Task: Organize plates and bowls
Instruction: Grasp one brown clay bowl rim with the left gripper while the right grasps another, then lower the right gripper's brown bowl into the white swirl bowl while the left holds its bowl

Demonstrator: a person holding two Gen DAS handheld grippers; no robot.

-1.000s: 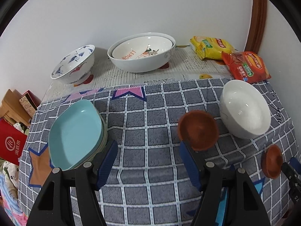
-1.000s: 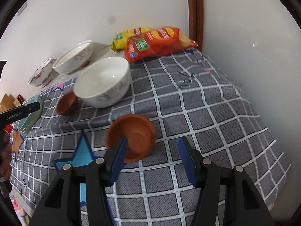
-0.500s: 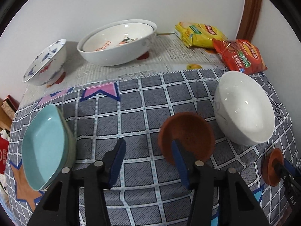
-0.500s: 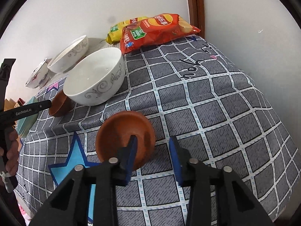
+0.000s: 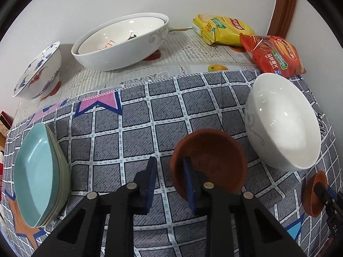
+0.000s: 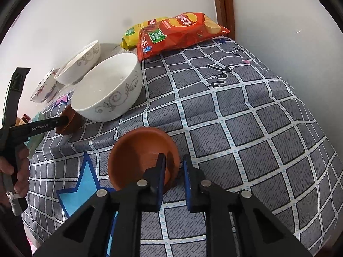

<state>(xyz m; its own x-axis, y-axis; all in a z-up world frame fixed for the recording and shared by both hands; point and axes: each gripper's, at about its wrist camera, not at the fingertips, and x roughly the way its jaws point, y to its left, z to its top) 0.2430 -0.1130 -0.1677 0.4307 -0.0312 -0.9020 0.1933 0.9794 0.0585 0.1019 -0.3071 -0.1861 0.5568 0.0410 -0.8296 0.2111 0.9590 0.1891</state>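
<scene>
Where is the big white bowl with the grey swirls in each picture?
Left wrist view: the white bowl with grey swirls sits at the right, just right of the brown bowl straddled by the left gripper.
Right wrist view: the same bowl sits left of centre, behind the other brown bowl.
Shared landmark: the red chip bag lies behind it in both.

A plain white wall (image 5: 107, 4) rises beyond the tongs, meeting a second white wall (image 6: 289, 10) at a brown wooden post (image 5: 283, 6) in the far right corner. Beneath the tongs lies a grey checked cloth (image 5: 139, 128) with star patches; a pale printed covering (image 5: 193, 53) lies farther off. Lighting is even, with soft shadows.
</scene>
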